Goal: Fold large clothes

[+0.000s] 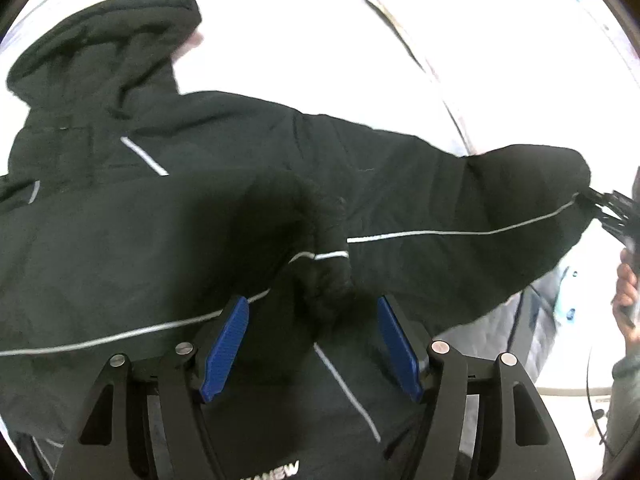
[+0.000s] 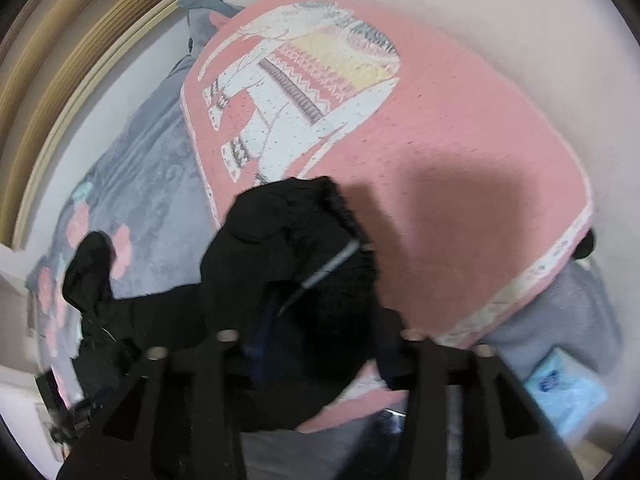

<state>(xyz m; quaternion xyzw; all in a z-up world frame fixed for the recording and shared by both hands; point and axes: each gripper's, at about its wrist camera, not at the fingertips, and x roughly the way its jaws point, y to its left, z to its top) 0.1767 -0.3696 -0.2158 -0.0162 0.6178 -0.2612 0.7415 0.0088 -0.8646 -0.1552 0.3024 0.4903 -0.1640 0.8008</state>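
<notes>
A black jacket lies spread below the left gripper, jaws apart over a folded cuff. The right gripper has a sleeve end bunched between its fingers; whether it pinches cannot be told. If loose, the sleeve may drop and undo the fold.

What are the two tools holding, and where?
The left tool holds nothing; its pads stand apart above the black jacket. The right tool has the jacket's sleeve end between its fingers, but a real grip cannot be told.
</notes>
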